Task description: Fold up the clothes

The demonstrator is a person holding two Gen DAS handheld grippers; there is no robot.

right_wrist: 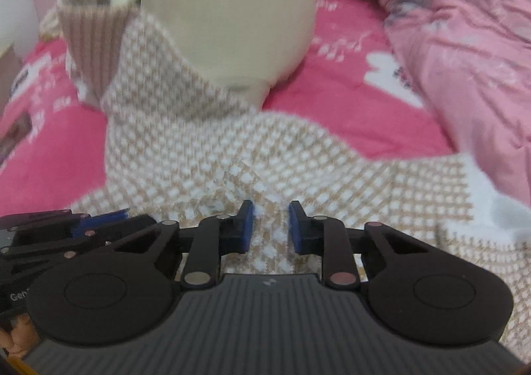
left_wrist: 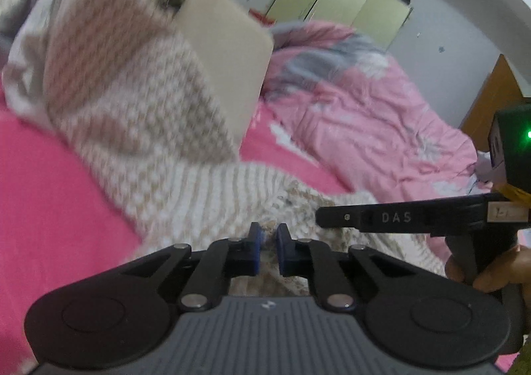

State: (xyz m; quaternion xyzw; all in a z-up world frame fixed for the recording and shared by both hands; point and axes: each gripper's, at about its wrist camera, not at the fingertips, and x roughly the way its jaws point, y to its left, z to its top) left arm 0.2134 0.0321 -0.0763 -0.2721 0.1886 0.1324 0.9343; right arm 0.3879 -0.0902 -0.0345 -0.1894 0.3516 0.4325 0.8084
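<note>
Left gripper (left_wrist: 269, 235) pinches the sweater (left_wrist: 159, 149) in a narrow gap; right gripper (right_wrist: 271, 209) holds a fold slightly wider. Knit beige-white fabric lies rumpled on the pink bed (right_wrist: 46, 156), a smooth cream board (right_wrist: 232, 10) tilted inside.

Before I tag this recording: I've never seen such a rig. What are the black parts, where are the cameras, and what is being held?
A person holds a two-finger gripper in each hand; each carries a fisheye camera looking along its fingers. The left view shows the left gripper with its blue pads nearly together on a beige-and-white knit sweater; the right gripper reaches in from the side. The right view shows the right gripper with a wider gap and knit between the pads. The sweater rises toward a cream board on a pink bedsheet, beside a pink quilt.
</note>
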